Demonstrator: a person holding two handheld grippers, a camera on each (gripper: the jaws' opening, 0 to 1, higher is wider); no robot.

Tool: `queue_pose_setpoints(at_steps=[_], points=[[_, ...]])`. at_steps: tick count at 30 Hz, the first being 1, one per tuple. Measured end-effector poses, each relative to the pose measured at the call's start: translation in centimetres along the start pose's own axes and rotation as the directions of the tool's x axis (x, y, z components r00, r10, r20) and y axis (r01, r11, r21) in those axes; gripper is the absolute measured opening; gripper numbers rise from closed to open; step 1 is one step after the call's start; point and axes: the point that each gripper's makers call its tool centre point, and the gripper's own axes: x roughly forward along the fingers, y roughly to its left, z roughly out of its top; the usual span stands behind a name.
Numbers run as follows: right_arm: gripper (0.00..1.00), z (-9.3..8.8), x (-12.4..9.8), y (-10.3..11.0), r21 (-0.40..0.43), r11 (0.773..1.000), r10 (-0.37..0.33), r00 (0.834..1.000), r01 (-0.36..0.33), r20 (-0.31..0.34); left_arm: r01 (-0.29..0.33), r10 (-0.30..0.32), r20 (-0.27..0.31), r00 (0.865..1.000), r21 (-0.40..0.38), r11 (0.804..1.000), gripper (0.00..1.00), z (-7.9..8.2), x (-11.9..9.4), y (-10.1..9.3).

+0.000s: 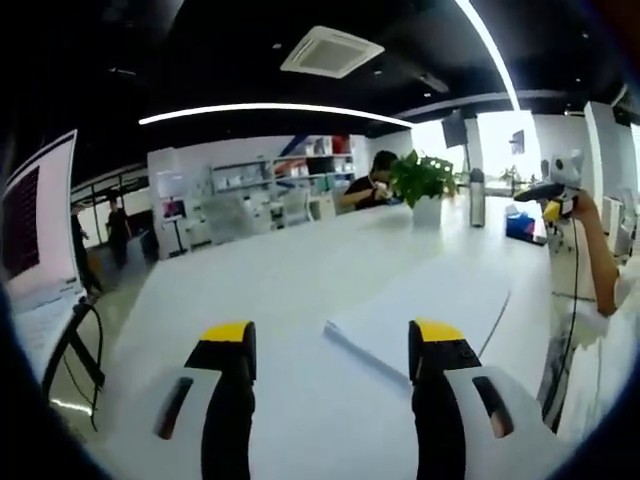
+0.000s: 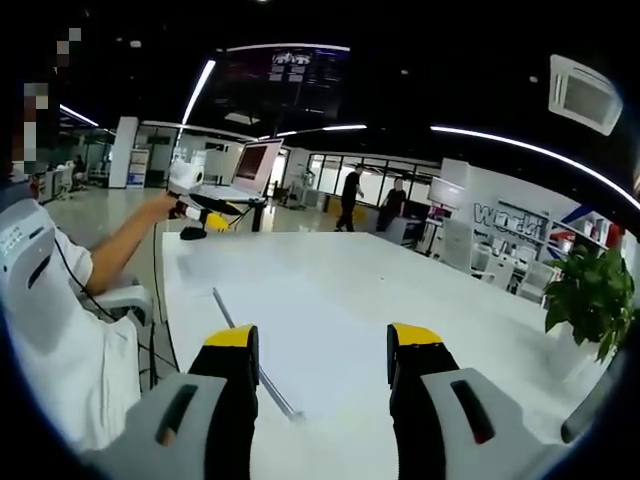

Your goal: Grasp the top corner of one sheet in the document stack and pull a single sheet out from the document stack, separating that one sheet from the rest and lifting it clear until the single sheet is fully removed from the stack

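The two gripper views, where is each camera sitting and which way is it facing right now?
Left gripper view: rides the left gripper, facing across the white table over the document stack; right gripper held up at right.
Right gripper view: rides the right gripper, above the stack; left gripper and a sleeve at left.
Shared: table, stack, potted plant.

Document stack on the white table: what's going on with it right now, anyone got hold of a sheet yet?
Not yet. The document stack lies flat on the white table, untouched. The left gripper hovers just short of its near edge, jaws open and empty. The right gripper hangs over the stack from the other side, also open and empty. No sheet has been lifted or separated.
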Motion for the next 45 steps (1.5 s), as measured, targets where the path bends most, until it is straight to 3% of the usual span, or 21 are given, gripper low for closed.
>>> queue_pose_setpoints(at_steps=[5, 12, 28, 33, 39, 45], points=[[0.51, 0.2, 0.0, 0.1, -0.003, 1.0, 0.001, 1.0, -0.001, 0.002, 0.052, -0.051, 0.026, 0.998, -0.024, 0.998, 0.63, -0.6, -0.5, -1.4], [0.51, -0.1, 0.0, -0.1, -0.001, 1.0, 0.002, 1.0, -0.002, -0.002, 0.108, -0.104, 0.07, 0.992, -0.064, 0.992, 0.62, 0.6, -1.1, -3.0], [0.51, 0.0, 0.1, -0.2, 0.006, 1.0, 0.003, 1.0, -0.003, 0.007, 0.142, -0.143, 0.085, 0.986, 0.01, 0.99, 0.63, 2.4, -1.3, -6.3], [0.51, 0.2, 0.0, -0.3, 0.007, 1.0, -0.002, 1.0, 0.001, 0.014, 0.149, -0.148, 0.066, 0.987, -0.005, 0.989, 0.61, 2.5, -1.7, -6.8], [0.51, 0.1, -0.1, -0.4, 0.009, 1.0, -0.005, 1.0, 0.005, 0.013, 0.168, -0.164, 0.114, 0.98, -0.029, 0.985, 0.59, 3.8, -2.4, -7.3], [0.51, 0.1, -0.1, -0.4, 0.01, 1.0, -0.007, 1.0, 0.007, 0.012, 0.168, -0.165, 0.105, 0.981, -0.021, 0.986, 0.59, 3.6, -2.3, -7.5]])
